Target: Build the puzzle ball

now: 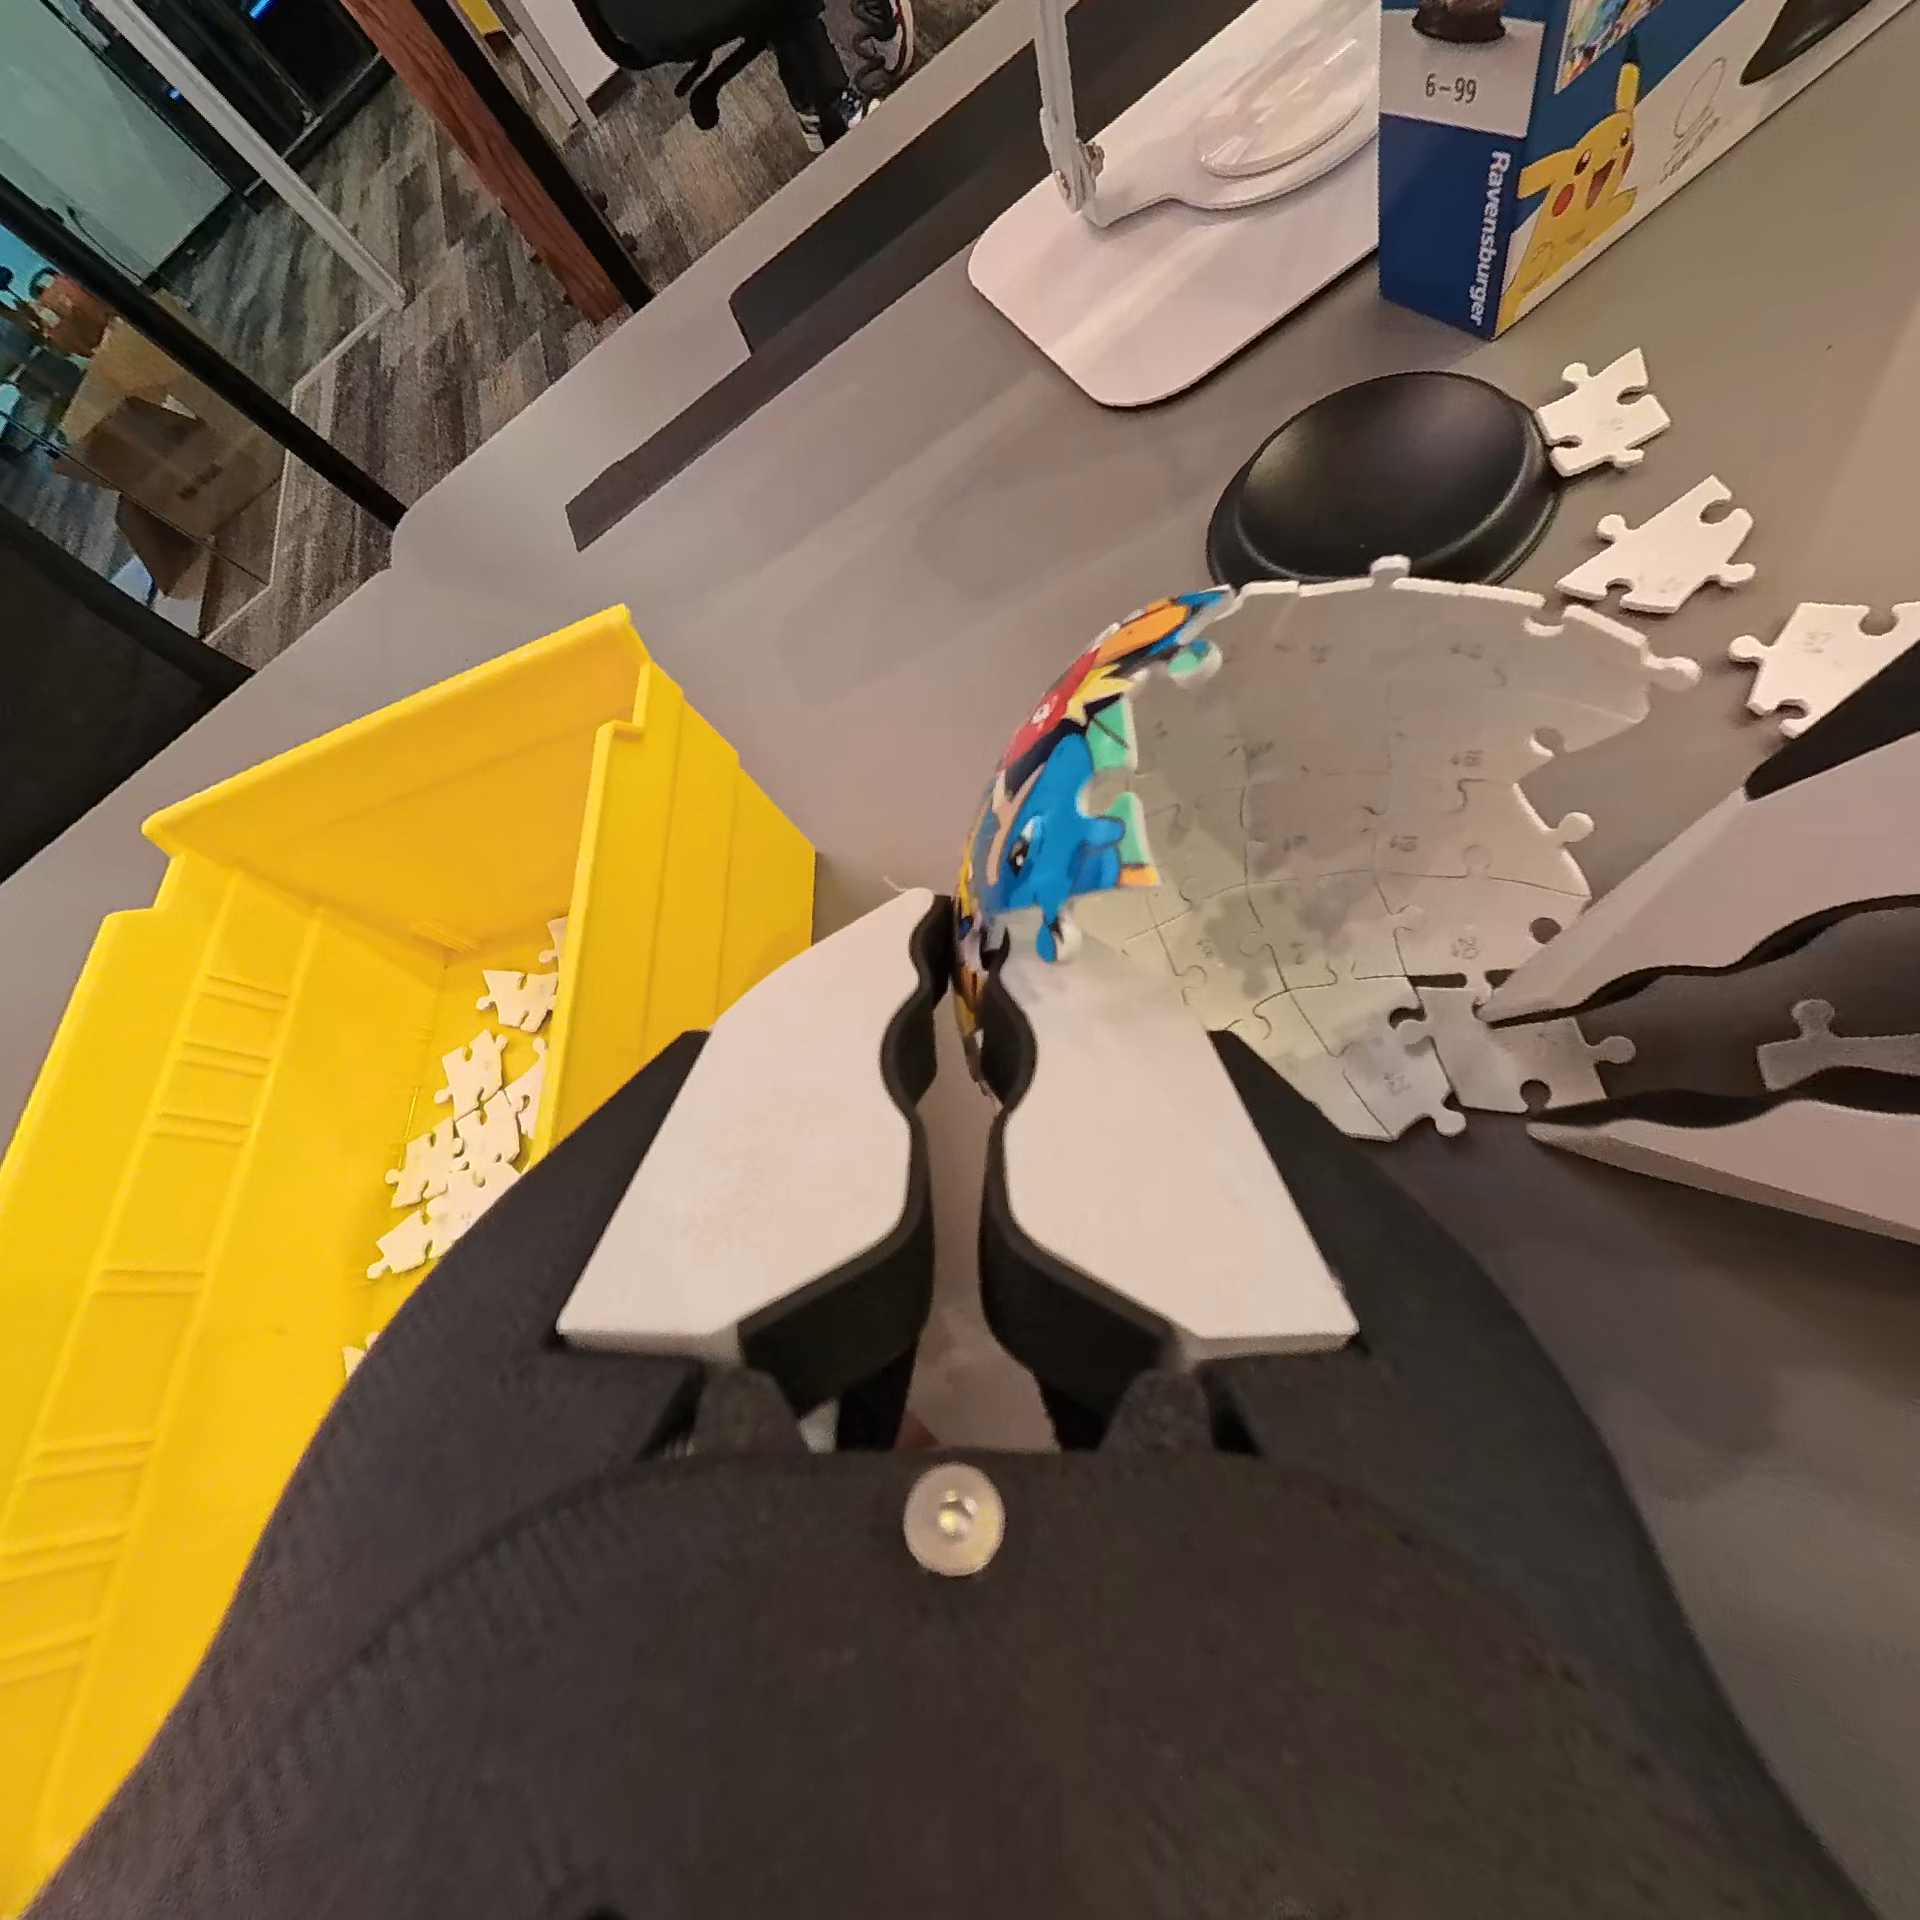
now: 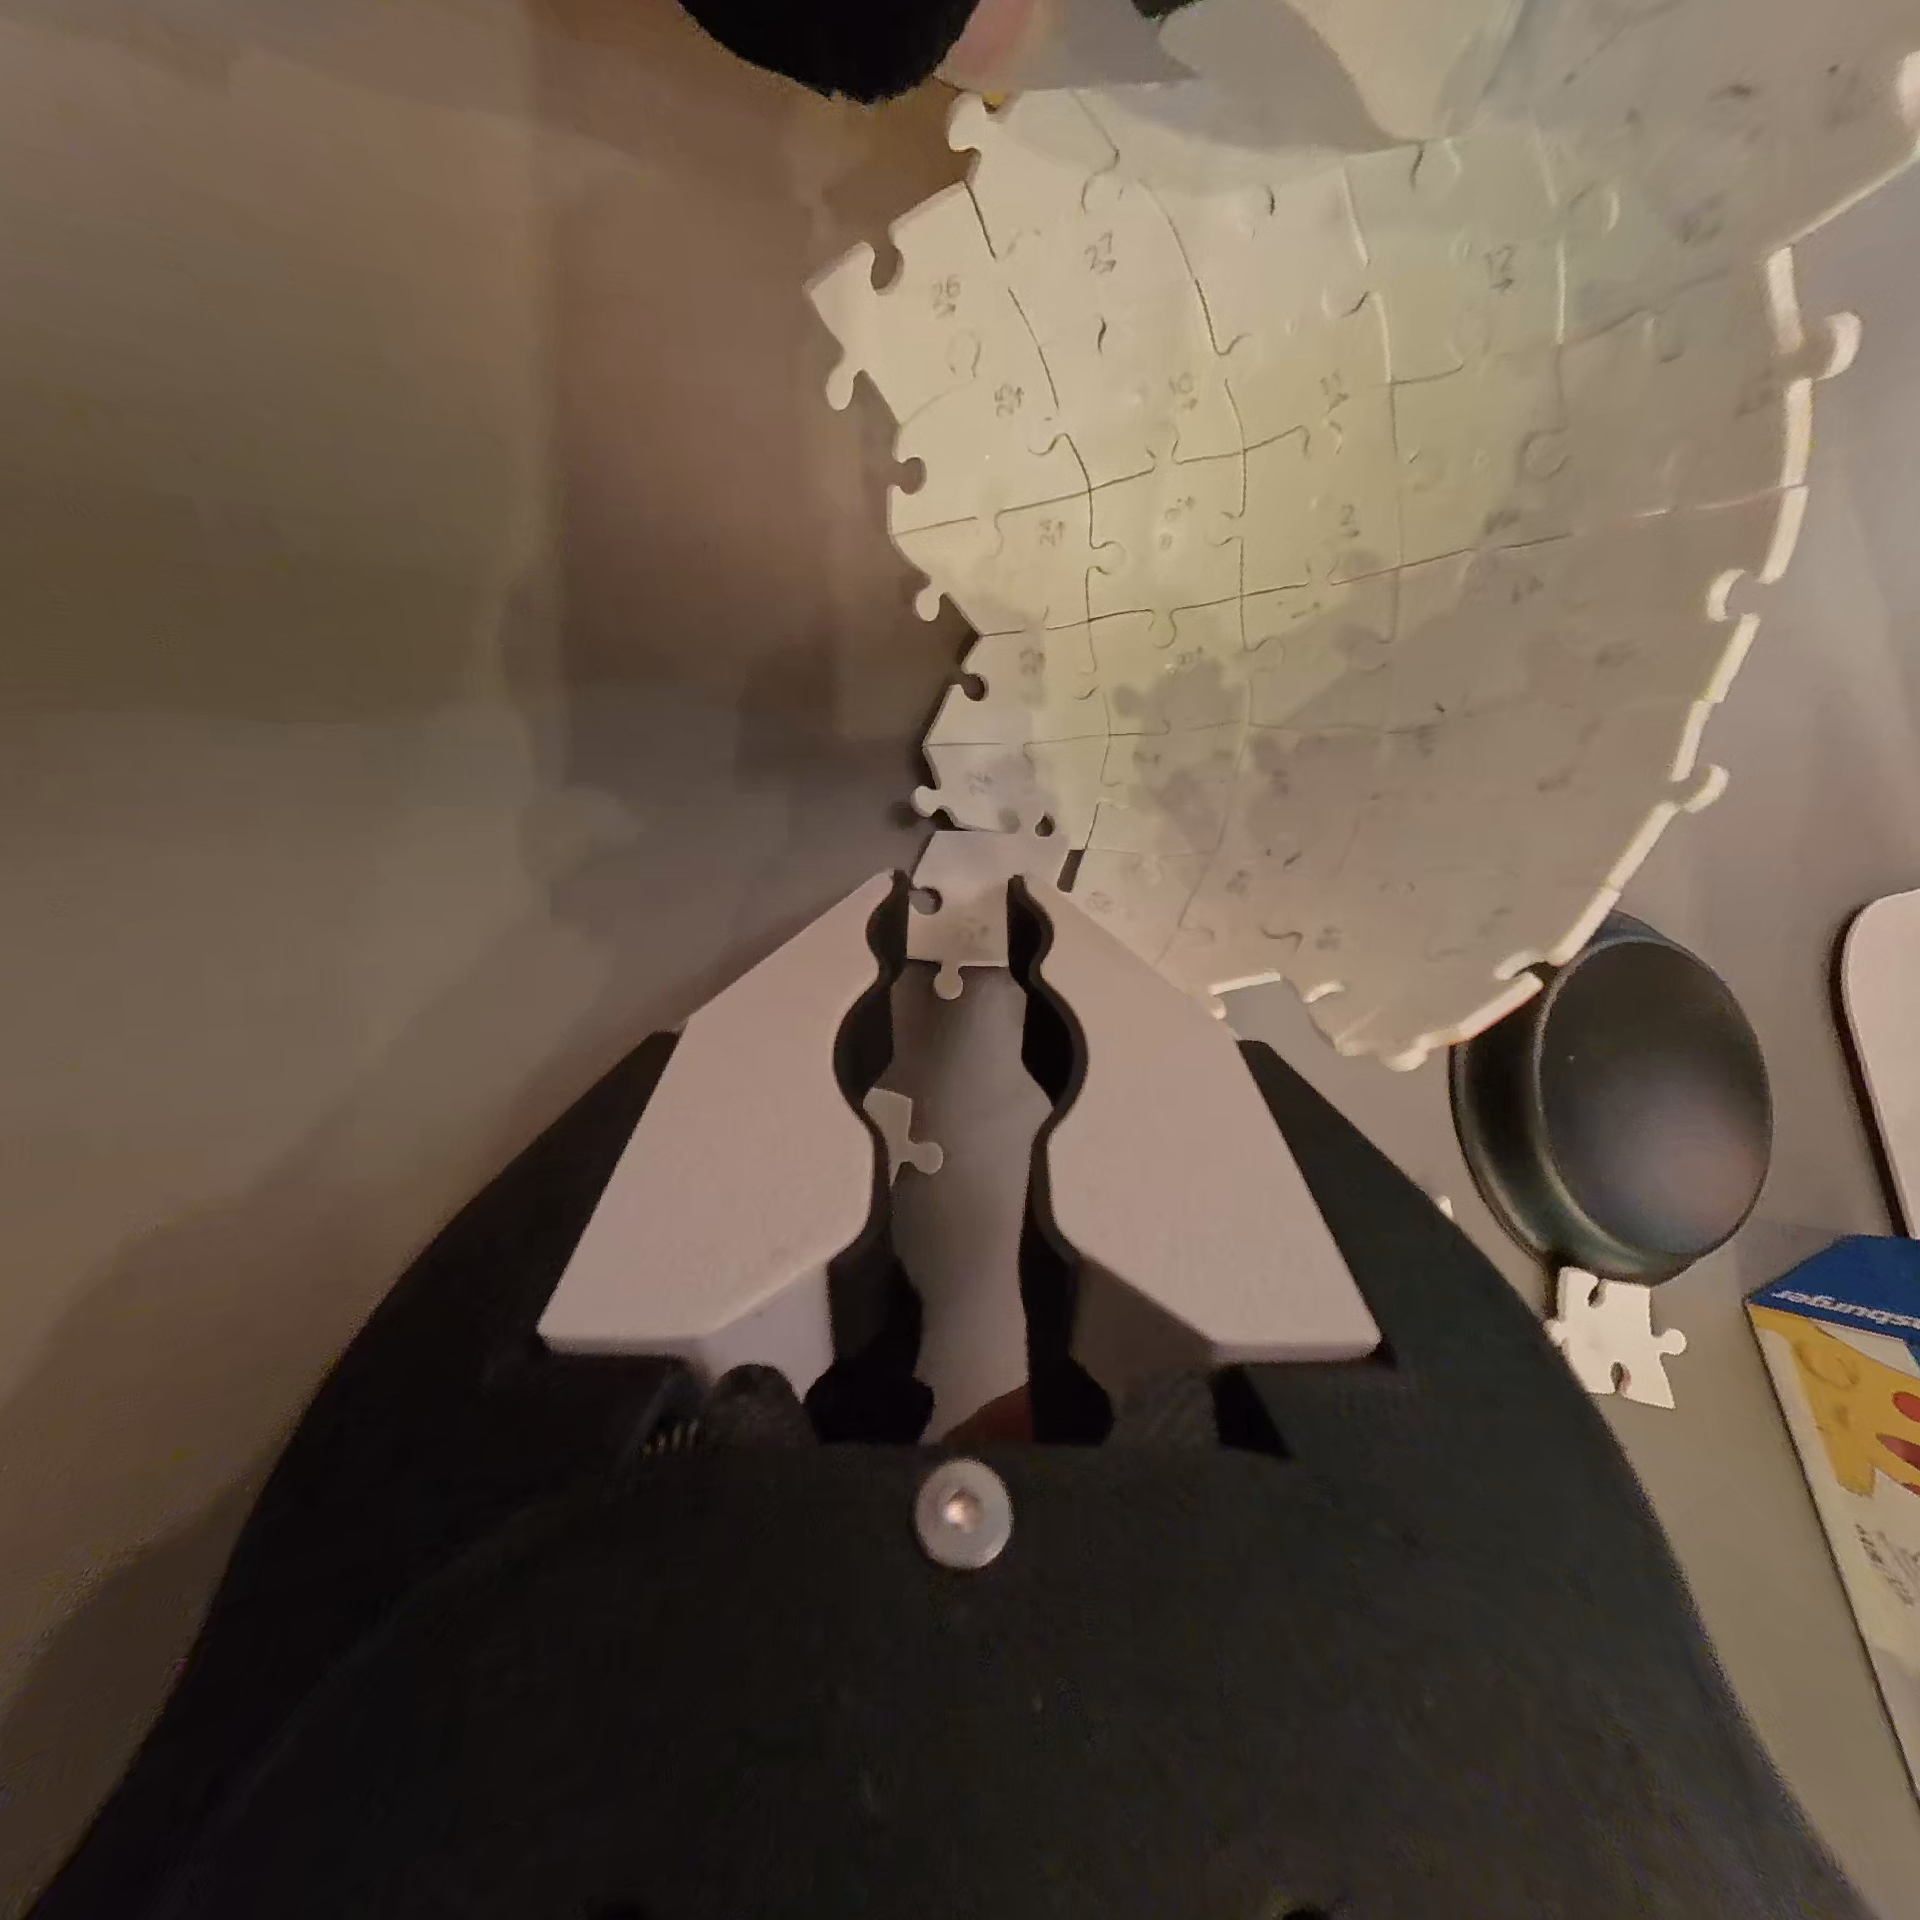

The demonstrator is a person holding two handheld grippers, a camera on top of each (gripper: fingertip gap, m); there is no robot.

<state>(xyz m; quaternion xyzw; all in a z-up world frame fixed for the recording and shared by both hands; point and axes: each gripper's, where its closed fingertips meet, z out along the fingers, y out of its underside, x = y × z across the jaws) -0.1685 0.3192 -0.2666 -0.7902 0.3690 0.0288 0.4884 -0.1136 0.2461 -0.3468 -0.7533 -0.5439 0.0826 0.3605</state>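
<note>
Gripping the puzzle ball (image 1: 1340, 831), left gripper (image 1: 971, 961); right gripper (image 2: 956, 914) apparently pinches a piece (image 2: 961, 914).

Your grey worktop (image 1: 935, 499) ends at a patterned grey carpet (image 1: 416, 239). Beyond it you have glass partitions (image 1: 94, 343) in dark frames, a wood panel (image 1: 499, 135) and an office chair (image 1: 675, 52).

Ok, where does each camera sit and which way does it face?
Left wrist view: on the left gripper, looking forward and down across the grey table; its fingers clamp the half-built puzzle ball beside the yellow bin.
Right wrist view: on the right gripper, facing the ball's white inside, pressing a loose piece at its edge.
Shared: ball, black stand, box.
</note>
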